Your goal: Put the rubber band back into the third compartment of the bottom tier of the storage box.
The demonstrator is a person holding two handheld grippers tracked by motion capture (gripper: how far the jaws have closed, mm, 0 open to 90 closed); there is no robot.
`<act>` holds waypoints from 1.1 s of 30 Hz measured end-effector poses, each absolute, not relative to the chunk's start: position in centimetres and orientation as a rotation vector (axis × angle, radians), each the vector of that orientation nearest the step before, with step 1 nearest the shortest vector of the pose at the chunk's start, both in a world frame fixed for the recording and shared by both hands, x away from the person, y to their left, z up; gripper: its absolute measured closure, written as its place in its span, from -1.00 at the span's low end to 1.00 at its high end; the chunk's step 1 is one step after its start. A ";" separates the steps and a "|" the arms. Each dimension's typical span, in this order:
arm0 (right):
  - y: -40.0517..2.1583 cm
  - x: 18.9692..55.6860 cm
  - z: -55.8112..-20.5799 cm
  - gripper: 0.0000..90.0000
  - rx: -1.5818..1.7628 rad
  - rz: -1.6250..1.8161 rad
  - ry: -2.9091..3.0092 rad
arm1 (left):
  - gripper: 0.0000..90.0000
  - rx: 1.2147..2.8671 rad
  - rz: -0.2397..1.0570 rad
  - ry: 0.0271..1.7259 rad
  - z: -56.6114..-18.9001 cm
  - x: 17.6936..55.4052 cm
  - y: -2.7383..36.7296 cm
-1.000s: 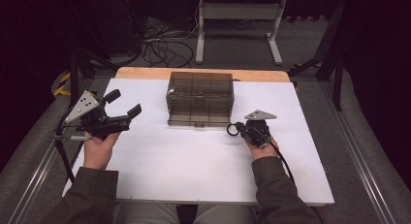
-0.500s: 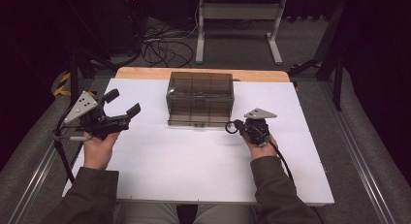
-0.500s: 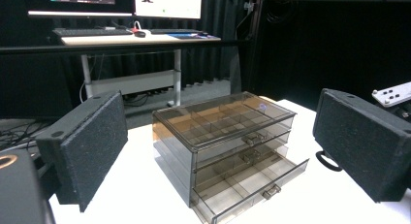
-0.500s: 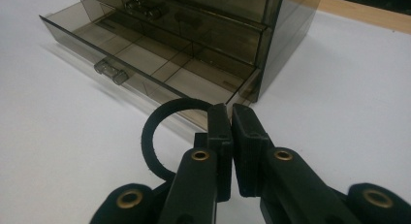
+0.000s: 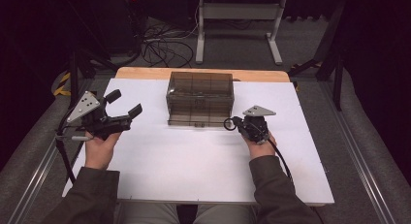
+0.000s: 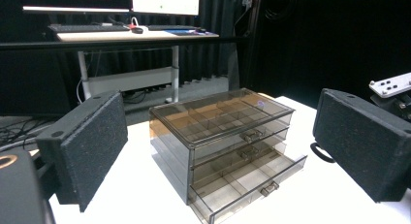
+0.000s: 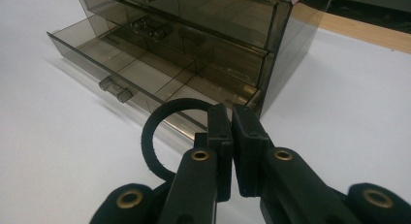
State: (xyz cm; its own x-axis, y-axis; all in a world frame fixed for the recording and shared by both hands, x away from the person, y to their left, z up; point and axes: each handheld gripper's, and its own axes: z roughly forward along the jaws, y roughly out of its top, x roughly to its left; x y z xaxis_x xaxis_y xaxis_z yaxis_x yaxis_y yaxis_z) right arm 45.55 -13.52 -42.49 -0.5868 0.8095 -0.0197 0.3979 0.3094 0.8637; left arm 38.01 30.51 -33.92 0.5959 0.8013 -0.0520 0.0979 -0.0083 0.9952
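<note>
A smoky clear drawer box [image 5: 200, 98] stands at the back middle of the white table [image 5: 194, 175], its bottom drawer [image 7: 145, 73] pulled partly out. My right gripper [image 5: 234, 122] is just right of that drawer's front corner, shut on a black elastic ring [image 5: 227, 123]. In the right gripper view the ring [image 7: 155, 132] sticks out left of the closed jaws [image 7: 231, 122], close to the drawer's rim. My left gripper [image 5: 124, 103] is held above the table's left side, open wide and holding nothing. Its pads [image 6: 92, 141] frame the drawer box [image 6: 218, 132] from a distance.
A wooden strip [image 5: 145, 72] runs along the table's far edge. Behind it on the floor are a desk frame [image 5: 237, 13] and loose cables [image 5: 160, 44]. Bare white surface lies in front of the box and between the hands.
My right gripper has edged slightly left toward the open drawer with the ring still in it. The left gripper has barely moved.
</note>
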 end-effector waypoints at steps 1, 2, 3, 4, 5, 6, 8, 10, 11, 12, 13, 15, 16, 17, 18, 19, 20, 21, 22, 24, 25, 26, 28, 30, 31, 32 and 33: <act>-13.5 45.6 -42.5 0.94 1.067 1.206 2.127 | -0.86 1.501 0.660 0.797 -33.9 38.0 30.5; -13.4 45.8 -42.5 0.94 1.067 1.212 2.125 | -0.86 1.503 0.659 0.800 -34.0 38.1 30.5; -13.4 45.8 -42.5 0.94 1.067 1.212 2.125 | -0.86 1.505 0.658 0.800 -34.0 38.1 30.4; -13.4 45.9 -42.5 0.94 1.066 1.214 2.125 | -0.86 1.505 0.657 0.801 -34.0 38.1 30.4; -13.4 46.0 -42.5 0.94 1.067 1.217 2.124 | -0.86 1.508 0.655 0.801 -34.1 38.1 30.4; -13.4 46.0 -42.5 0.94 1.072 1.222 2.122 | -0.86 1.510 0.654 0.802 -34.1 38.1 30.4; -13.4 46.1 -42.6 0.94 1.074 1.228 2.119 | -0.86 1.507 0.650 0.801 -34.1 38.1 30.4; -13.3 46.2 -42.6 0.94 1.079 1.233 2.114 | -0.86 1.502 0.651 0.799 -34.0 38.1 30.4; -13.3 46.3 -42.6 0.94 1.079 1.235 2.115 | -0.86 1.497 0.651 0.796 -34.0 38.1 30.4; -13.3 46.3 -42.7 0.94 1.079 1.237 2.116 | -0.86 1.497 0.651 0.796 -34.0 38.1 30.4; -13.2 46.4 -42.7 0.94 1.082 1.239 2.114 | -0.86 1.497 0.652 0.797 -34.0 38.0 30.4; -13.3 46.5 -42.7 0.94 1.081 1.244 2.110 | -0.86 1.501 0.652 0.796 -34.0 38.0 30.4; -13.3 46.6 -42.7 0.94 1.087 1.252 2.105 | -0.86 1.501 0.652 0.795 -34.0 38.0 30.4; -13.4 46.7 -42.6 0.94 1.088 1.261 2.102 | -0.86 1.500 0.653 0.792 -34.0 38.0 30.3; -13.4 46.8 -42.6 0.94 1.096 1.271 2.094 | -0.86 1.500 0.652 0.790 -34.0 38.0 30.3; -13.4 46.9 -42.6 0.94 1.095 1.279 2.090 | -0.86 1.498 0.652 0.789 -34.0 38.0 30.3; -13.5 46.9 -42.6 0.94 1.098 1.286 2.088 | -0.86 1.500 0.651 0.792 -34.0 38.0 30.3; -13.4 47.0 -42.6 0.94 1.101 1.293 2.084 | -0.86 1.502 0.652 0.792 -34.0 38.0 30.3; -13.4 47.1 -42.6 0.94 1.100 1.294 2.082 | -0.86 1.507 0.653 0.793 -34.0 38.0 30.2; -13.4 47.3 -42.7 0.94 1.106 1.304 2.077 | -0.86 1.508 0.653 0.794 -34.1 38.1 30.1; -13.5 47.4 -42.7 0.94 1.107 1.309 2.073 | -0.86 1.512 0.652 0.792 -34.1 38.1 30.1; -13.5 47.4 -42.7 0.94 1.109 1.314 2.070 | -0.86 1.517 0.655 0.791 -34.2 38.2 30.1; -13.5 47.5 -42.8 0.94 1.110 1.323 2.068 | -0.86 1.522 0.653 0.793 -34.2 38.2 30.0; -13.4 47.6 -42.8 0.94 1.108 1.331 2.067 | -0.86 1.521 0.652 0.793 -34.2 38.2 30.0; -13.3 47.7 -42.9 0.94 1.104 1.339 2.067 | -0.86 1.522 0.652 0.792 -34.2 38.2 30.0; -13.2 47.7 -42.9 0.94 1.107 1.341 2.068 | -0.86 1.521 0.652 0.793 -34.2 38.2 30.0; -13.1 47.8 -42.9 0.94 1.107 1.347 2.065 | -0.86 1.521 0.652 0.793 -34.2 38.2 30.0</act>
